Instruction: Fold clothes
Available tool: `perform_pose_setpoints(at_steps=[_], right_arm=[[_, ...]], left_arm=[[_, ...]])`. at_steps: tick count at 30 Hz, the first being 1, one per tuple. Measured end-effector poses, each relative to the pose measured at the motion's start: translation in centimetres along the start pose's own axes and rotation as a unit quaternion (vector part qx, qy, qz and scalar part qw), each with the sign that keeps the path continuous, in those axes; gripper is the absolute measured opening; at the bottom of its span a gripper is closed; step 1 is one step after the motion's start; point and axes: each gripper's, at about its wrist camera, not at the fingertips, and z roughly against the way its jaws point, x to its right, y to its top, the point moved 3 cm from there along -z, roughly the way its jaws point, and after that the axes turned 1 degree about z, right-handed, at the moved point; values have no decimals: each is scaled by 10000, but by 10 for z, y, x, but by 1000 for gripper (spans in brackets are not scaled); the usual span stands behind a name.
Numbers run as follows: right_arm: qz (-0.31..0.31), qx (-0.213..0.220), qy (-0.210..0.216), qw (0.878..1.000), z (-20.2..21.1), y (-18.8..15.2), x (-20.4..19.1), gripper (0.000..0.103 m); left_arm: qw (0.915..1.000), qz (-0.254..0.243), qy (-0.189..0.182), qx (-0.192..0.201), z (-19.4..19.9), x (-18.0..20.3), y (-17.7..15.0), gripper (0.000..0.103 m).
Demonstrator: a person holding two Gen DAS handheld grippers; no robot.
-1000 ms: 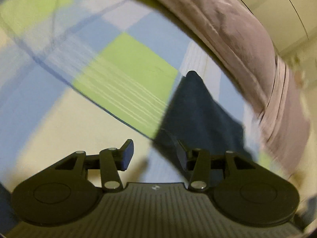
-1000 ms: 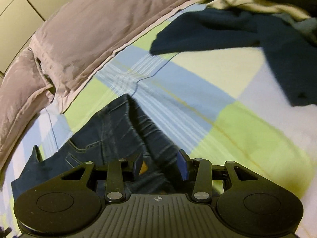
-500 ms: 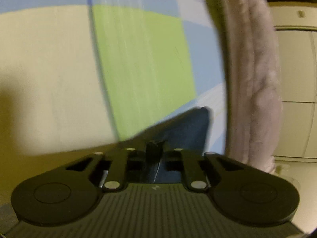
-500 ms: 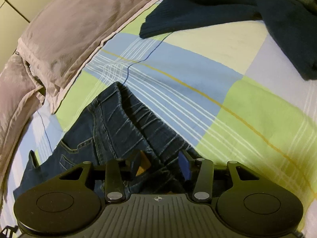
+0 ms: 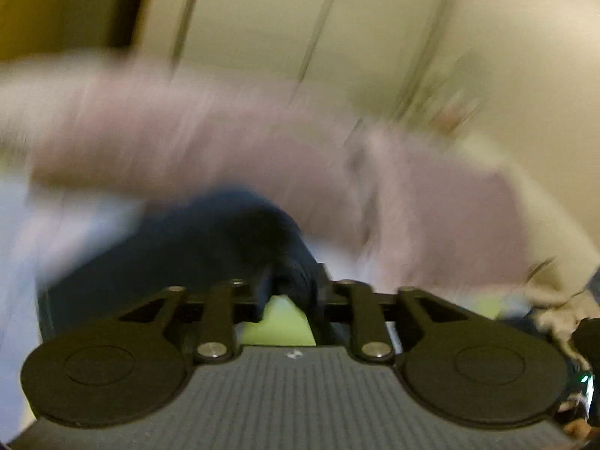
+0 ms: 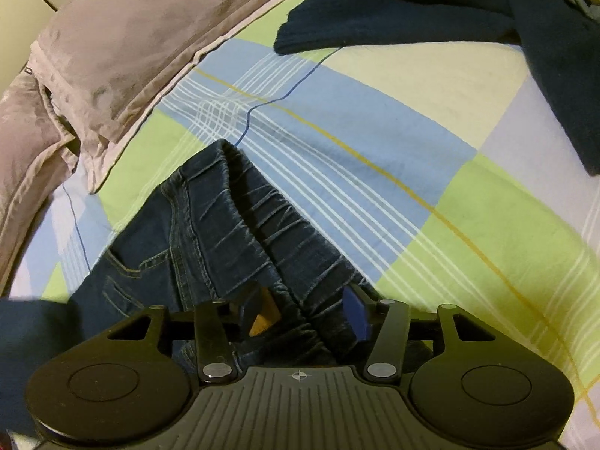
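Observation:
Dark blue jeans (image 6: 225,232) lie on the checked bedsheet (image 6: 431,172) with the gathered waistband running up toward my right gripper (image 6: 303,311). Its jaws stand around the waistband, a gap still showing beside the cloth. The left wrist view is heavily blurred. My left gripper (image 5: 288,288) is shut on a fold of dark blue jeans cloth (image 5: 210,240), lifted off the bed. A blurred dark cloth also enters the right wrist view's left edge (image 6: 26,322).
Mauve pillows (image 6: 123,45) line the far side of the bed, also in the left wrist view (image 5: 195,131). A navy sweater (image 6: 431,15) lies on the sheet at the back right. Cream cabinet doors (image 5: 337,26) stand behind.
My left gripper closed on the jeans cloth and swung up, now facing the pillows and cabinets. The right gripper stayed over the waistband, moving slightly closer.

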Motion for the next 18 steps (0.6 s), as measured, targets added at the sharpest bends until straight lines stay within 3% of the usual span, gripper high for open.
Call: perform_pose_setpoints(at_steps=[2, 4, 6, 8, 11, 16, 17, 18], right_arm=[[66, -2, 6, 10000, -1, 0, -2, 58], [136, -2, 19, 9999, -2, 0, -3, 62], [314, 22, -11, 9995, -4, -2, -8, 68], [494, 60, -61, 9987, -6, -4, -13, 72], [580, 153, -174, 9981, -9, -8, -19, 78], [621, 185, -320, 9974, -11, -9, -24, 80], [624, 184, -337, 9973, -11, -9, -24, 80], [619, 181, -343, 9973, -11, -9, -24, 80]], left_arm=[[9940, 699, 305, -777, -27, -35, -25, 30], [9835, 1470, 575, -884, -24, -72, -56, 31], [9723, 2070, 904, -594, -14, -109, -60, 32], [9559, 2653, 1225, -283, -3, -146, -62, 38], [9212, 3499, 1694, 186, 13, -203, -66, 43], [9074, 3705, 1949, 380, -17, -240, -53, 43], [9048, 3739, 1997, 415, -23, -247, -51, 40], [9021, 3773, 2044, 450, -29, -254, -48, 29]])
